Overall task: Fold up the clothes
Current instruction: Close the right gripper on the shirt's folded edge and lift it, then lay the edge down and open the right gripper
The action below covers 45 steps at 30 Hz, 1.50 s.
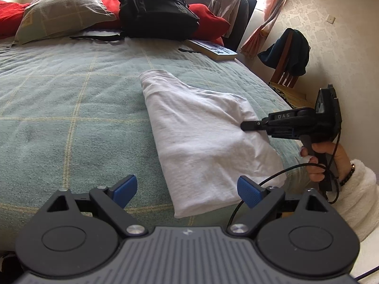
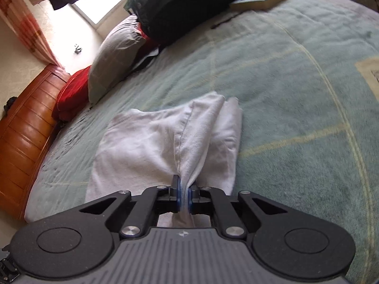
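Observation:
A white garment point(image 1: 203, 142) lies partly folded on the green checked bedspread point(image 1: 71, 108). My left gripper point(image 1: 188, 190) hovers open over its near end, blue pads wide apart, nothing between them. My right gripper point(image 1: 244, 126) comes in from the right, held by a hand point(image 1: 317, 161) in a white fleecy sleeve, its tips on the garment's right edge. In the right wrist view that gripper point(image 2: 184, 195) is shut on a pinched fold of the white garment point(image 2: 154, 146), and the cloth rises in a ridge towards the blue pads.
A black backpack point(image 1: 156, 7), a grey pillow point(image 1: 64, 11) and red cushions point(image 1: 208, 21) sit at the head of the bed, with a book point(image 1: 213, 49) near the right edge. A wooden chair point(image 1: 286, 71) with dark clothes stands beside the bed. A wooden bed frame point(image 2: 26, 123) borders the mattress.

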Each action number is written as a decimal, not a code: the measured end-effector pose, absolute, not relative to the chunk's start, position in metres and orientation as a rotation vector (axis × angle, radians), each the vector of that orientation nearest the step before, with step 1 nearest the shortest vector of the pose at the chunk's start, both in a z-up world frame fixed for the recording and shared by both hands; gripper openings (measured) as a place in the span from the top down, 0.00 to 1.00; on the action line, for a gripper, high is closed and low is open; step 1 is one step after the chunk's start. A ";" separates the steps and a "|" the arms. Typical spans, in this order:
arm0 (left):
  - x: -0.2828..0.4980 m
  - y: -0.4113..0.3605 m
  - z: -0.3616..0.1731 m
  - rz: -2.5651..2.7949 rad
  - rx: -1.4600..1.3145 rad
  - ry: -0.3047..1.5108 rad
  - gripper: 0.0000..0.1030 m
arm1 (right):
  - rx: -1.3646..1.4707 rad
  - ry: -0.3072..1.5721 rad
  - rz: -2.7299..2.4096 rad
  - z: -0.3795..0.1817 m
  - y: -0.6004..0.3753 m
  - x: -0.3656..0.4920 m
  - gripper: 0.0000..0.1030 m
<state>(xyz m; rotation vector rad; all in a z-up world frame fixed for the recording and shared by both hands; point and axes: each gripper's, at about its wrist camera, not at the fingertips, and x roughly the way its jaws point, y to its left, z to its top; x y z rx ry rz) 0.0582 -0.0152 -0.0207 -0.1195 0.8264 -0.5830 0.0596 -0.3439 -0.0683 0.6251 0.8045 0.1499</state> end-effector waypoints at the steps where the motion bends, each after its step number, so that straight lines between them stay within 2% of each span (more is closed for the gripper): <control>1: 0.059 -0.015 -0.021 -0.583 -0.121 0.827 0.11 | 0.623 0.800 0.148 -0.067 -0.344 0.058 0.92; 12: 0.062 -0.023 -0.022 -0.591 -0.092 0.846 0.11 | 0.590 0.779 0.130 -0.069 -0.352 0.053 0.89; 14: 0.065 -0.023 -0.018 -0.583 -0.078 0.845 0.11 | 0.572 0.757 0.123 -0.063 -0.354 0.047 0.78; 21: 0.091 -0.038 0.008 -0.578 0.006 0.819 0.09 | 0.388 0.591 0.195 -0.015 -0.343 0.002 0.52; 27: 0.127 -0.087 0.002 -0.780 -0.011 0.812 0.09 | 0.326 0.665 0.305 -0.036 -0.314 -0.006 0.52; 30: 0.149 -0.106 -0.019 -0.798 -0.013 0.844 0.09 | 0.359 0.710 0.347 -0.049 -0.312 -0.015 0.52; 36: 0.188 -0.096 -0.050 -0.665 -0.010 0.875 0.12 | 0.440 0.838 0.436 -0.081 -0.303 -0.037 0.51; 41: 0.173 -0.095 -0.030 -0.634 0.026 0.860 0.12 | 0.383 0.831 0.423 -0.072 -0.301 -0.041 0.51; 45: 0.136 -0.089 -0.029 -0.805 0.009 0.892 0.11 | 0.346 0.786 0.381 -0.060 -0.307 -0.032 0.50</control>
